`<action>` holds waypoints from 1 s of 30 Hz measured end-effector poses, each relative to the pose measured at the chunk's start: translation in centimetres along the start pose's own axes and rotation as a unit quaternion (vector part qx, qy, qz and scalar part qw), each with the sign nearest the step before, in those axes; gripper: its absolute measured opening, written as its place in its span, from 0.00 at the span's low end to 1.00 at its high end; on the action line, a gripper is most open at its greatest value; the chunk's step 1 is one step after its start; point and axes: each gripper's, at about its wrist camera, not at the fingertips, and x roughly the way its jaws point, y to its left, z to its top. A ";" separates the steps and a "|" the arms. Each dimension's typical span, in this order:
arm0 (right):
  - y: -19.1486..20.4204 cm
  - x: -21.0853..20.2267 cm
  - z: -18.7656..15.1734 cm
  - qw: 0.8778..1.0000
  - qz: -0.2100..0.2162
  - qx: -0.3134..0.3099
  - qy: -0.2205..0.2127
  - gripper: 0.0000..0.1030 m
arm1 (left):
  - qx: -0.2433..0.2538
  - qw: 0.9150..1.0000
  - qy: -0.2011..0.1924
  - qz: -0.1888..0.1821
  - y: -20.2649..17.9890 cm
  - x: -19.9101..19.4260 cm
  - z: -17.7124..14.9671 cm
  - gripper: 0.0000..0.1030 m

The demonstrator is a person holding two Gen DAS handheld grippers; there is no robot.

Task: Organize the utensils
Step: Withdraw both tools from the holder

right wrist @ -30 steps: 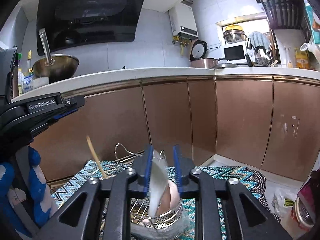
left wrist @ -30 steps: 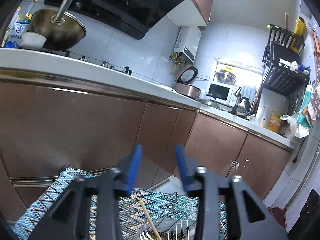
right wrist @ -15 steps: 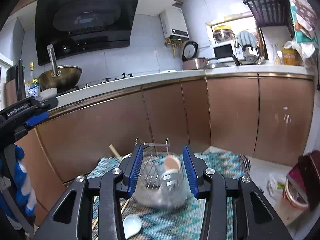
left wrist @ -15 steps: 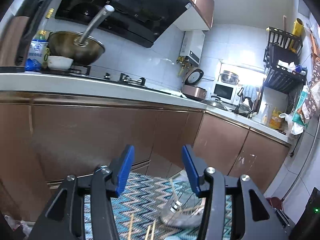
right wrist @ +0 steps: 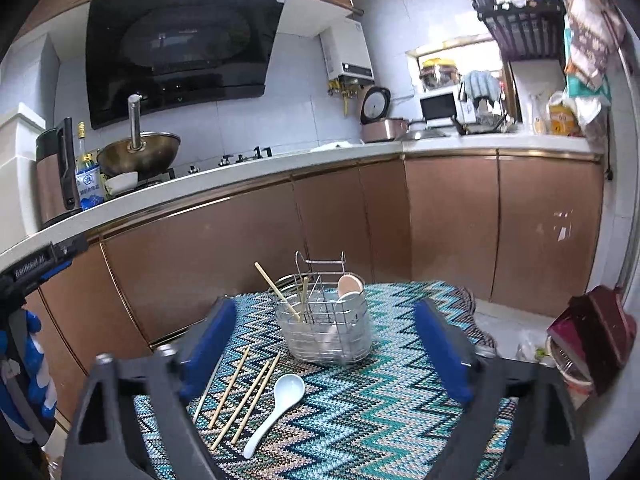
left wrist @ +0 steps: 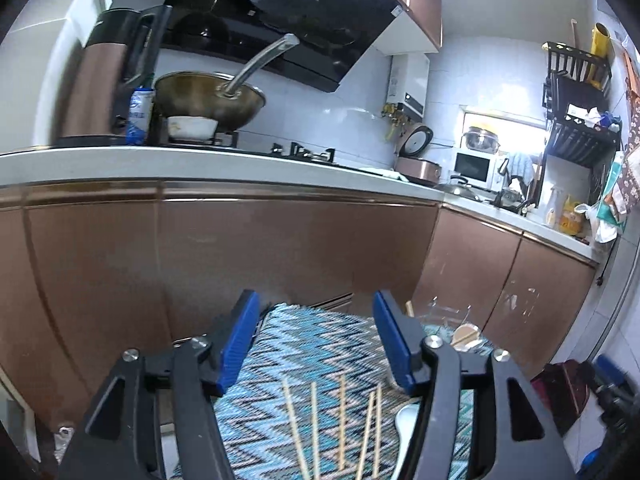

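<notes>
At the bottom of the right wrist view the right tool stands wide open; its jaws have just been opening and nothing is between them. In the left wrist view the left tool is open too, its jaws have just been opening, and only the mat shows in the gap.

On the mat, just behind the right tool, four chopsticks lie loose, side by side, at lower left of centre. A white spoon lies just beside them on their right, its bowl toward the far side.

Further back, at the centre of the frame, the wire holder stands upright on the mat. It holds two chopsticks: one leans to the upper left, and the other stands almost straight. A spoon with a pinkish bowl sticks up in the right compartment.

At the left edge of the frame, a part of the left tool and a blue and white glove show.

Behind the mat brown cabinets run across the frame. On the white table above them, a wok sits at the left and a rice cooker at the right.
</notes>
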 end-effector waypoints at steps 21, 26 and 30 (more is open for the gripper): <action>0.4 -5.3 0.1 0.999 -0.010 0.008 -0.044 1.00 | -0.004 0.999 0.035 -0.012 4.7 -2.6 -0.9 0.63; -0.5 -4.6 -0.8 0.999 -0.013 0.013 -0.049 1.00 | 0.004 0.997 0.074 -0.034 4.0 -0.8 -1.8 0.63; -1.4 -3.6 -1.3 0.999 -0.007 0.024 -0.033 1.00 | 0.013 0.994 0.101 -0.040 3.2 0.9 -2.8 0.63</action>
